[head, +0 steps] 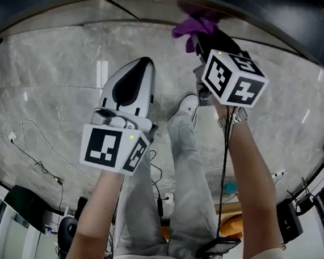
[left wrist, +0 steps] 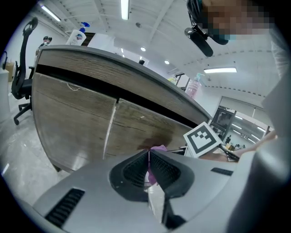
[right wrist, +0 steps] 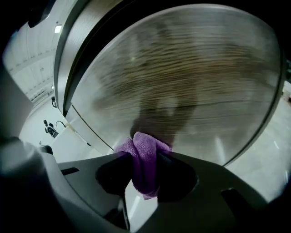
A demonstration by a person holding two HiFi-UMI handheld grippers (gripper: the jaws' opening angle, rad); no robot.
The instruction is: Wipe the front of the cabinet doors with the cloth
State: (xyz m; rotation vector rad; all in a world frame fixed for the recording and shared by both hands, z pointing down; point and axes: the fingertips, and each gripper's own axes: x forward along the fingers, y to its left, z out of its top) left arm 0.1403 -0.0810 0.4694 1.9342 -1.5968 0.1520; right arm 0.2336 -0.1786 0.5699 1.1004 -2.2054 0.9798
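Observation:
My right gripper (right wrist: 144, 164) is shut on a purple cloth (right wrist: 144, 152), whose bunched end sticks out past the jaws close to a wood-grain cabinet door (right wrist: 191, 86); whether it touches is unclear. From the head view, the cloth (head: 193, 25) sits at the foot of the dark cabinet front (head: 275, 17), with the right gripper (head: 203, 42) behind it. The white left gripper (head: 145, 65) hangs lower over the floor, jaws shut with nothing between them. The left gripper view shows its shut jaws (left wrist: 148, 154) facing two doors (left wrist: 72, 123) split by a seam (left wrist: 110, 129).
My legs and a shoe (head: 187, 107) stand on the marble floor between the grippers. Cables (head: 39, 165) trail on the floor at the left. An office chair (left wrist: 20, 77) stands left of the cabinet. Bottles (left wrist: 75, 35) stand on its top.

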